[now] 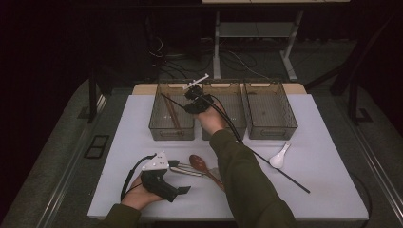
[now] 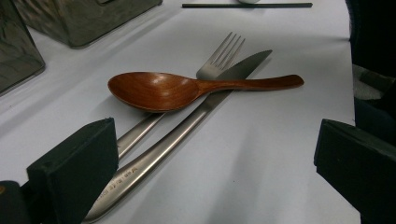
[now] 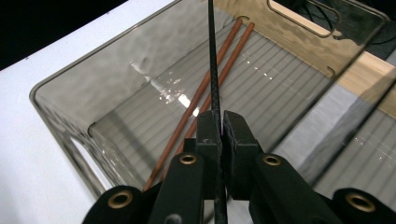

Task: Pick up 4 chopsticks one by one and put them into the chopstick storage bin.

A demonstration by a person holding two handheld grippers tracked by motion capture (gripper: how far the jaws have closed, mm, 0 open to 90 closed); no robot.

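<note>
My right gripper (image 1: 192, 98) (image 3: 221, 123) is shut on a thin black chopstick (image 3: 212, 60), held over the left clear bin (image 1: 171, 132). Two brown chopsticks (image 3: 205, 88) (image 1: 172, 114) lie in that bin (image 3: 60, 88). Near the table's front edge my left gripper (image 1: 183, 177) (image 2: 215, 158) stands open and holds nothing. Its jaws face a wooden spoon (image 2: 154, 89) (image 1: 199, 164) that rests across a steel fork (image 2: 224, 53) and a steel knife (image 2: 187, 126). The knife and fork handles reach beside the left jaw.
A middle bin (image 1: 236, 85) and a right bin (image 1: 271, 130) stand in a row with the left one. A second black chopstick (image 1: 285, 176) (image 2: 247, 5) and a white ceramic spoon (image 1: 279, 157) lie on the white table's right half.
</note>
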